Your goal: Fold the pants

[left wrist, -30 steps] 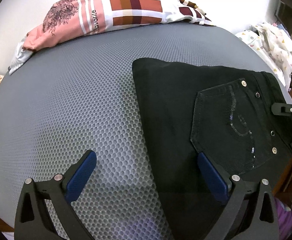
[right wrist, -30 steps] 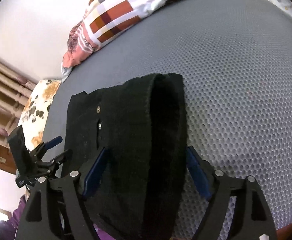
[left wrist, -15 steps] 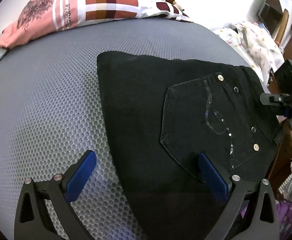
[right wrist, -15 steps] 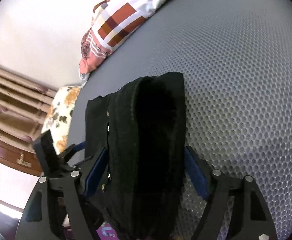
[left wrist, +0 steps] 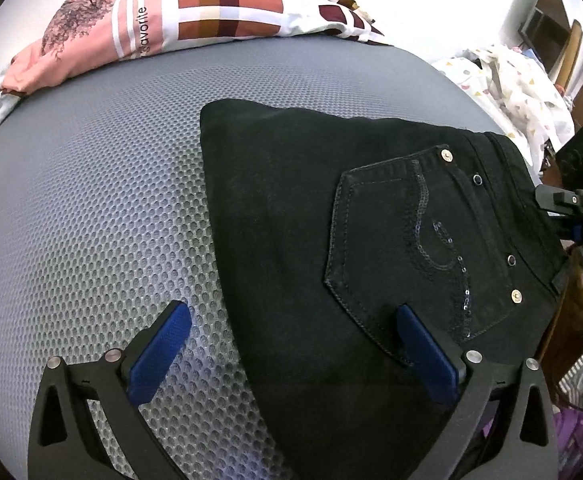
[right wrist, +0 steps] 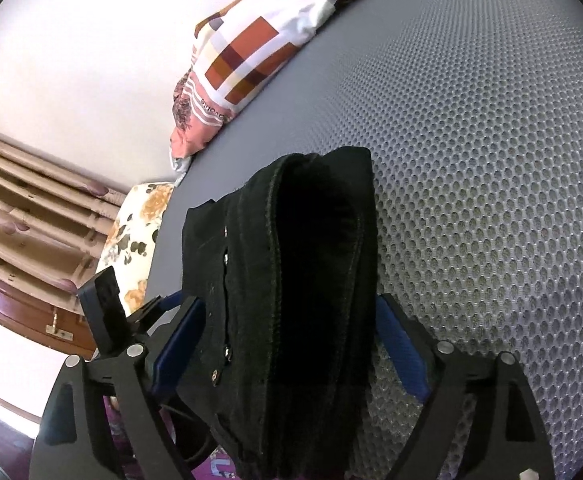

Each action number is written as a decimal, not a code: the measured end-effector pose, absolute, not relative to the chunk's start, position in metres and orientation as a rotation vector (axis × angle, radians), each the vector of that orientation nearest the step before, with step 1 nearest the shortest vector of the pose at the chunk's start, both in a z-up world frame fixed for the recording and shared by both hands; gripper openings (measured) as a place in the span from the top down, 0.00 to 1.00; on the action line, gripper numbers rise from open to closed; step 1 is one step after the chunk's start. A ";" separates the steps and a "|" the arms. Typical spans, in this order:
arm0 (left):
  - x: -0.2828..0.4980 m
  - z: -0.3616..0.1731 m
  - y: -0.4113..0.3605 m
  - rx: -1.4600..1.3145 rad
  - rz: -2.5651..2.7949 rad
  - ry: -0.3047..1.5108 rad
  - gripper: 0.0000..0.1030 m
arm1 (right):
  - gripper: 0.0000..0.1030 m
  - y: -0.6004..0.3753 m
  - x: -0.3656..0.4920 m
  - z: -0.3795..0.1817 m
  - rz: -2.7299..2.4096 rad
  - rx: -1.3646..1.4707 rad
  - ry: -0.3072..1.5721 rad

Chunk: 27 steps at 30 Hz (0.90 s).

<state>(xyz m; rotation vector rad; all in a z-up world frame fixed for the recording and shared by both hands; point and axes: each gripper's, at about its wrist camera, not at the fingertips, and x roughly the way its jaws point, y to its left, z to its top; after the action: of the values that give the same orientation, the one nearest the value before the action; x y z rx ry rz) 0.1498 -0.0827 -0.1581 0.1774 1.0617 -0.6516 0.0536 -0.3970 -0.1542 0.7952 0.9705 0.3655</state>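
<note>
**Folded black pants on a grey mesh bed, seen from both grippers**

One pair of black pants [left wrist: 283, 240] lies folded into a compact block on the grey honeycomb-textured bed [left wrist: 91, 200], near its front edge. The left wrist view shows the top face: one back pocket [left wrist: 403, 240] uppermost, outlined in stitching and bearing a curled sequin motif. Five studs show around the pocket, three bright metal and two dark. The upper edge of the fold runs straight, and its near-left corner is rounded.

The right wrist view shows the same pants [right wrist: 291, 300] end-on, the layers stacked with a thick rounded fold on the right side and a row of small studs along the left face.

The left gripper [left wrist: 291, 352] has its jaws set wide, holding nothing; its left blue pad is over the bare bed and its right pad over the pocket's lower corner. The right gripper [right wrist: 287, 356] is likewise spread wide, its two blue pads flanking the stacked fabric without pinching it.

One patterned pillow [left wrist: 179, 12], pink with checked brown squares, lies at the far edge of the bed, well apart from the pants. One white spotted cloth [left wrist: 523, 92] lies beyond the bed's right side.
</note>
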 end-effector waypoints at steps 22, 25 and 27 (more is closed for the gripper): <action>0.146 -0.157 -0.080 0.168 -0.649 1.035 0.00 | 0.81 -0.383 -0.022 -0.136 0.298 0.870 1.021; 0.145 -0.156 -0.079 0.167 -0.647 1.039 0.00 | 0.84 -0.380 -0.025 -0.128 0.298 0.871 1.008; 0.146 -0.155 -0.078 0.166 -0.652 1.042 0.00 | 0.86 -0.380 -0.030 -0.118 0.320 0.910 0.981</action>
<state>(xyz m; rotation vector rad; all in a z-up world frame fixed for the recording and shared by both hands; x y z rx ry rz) 0.1459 -0.0783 -0.1553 0.1662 1.0424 -0.6523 -0.0298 -0.3796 -0.1183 0.9103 0.9814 0.3203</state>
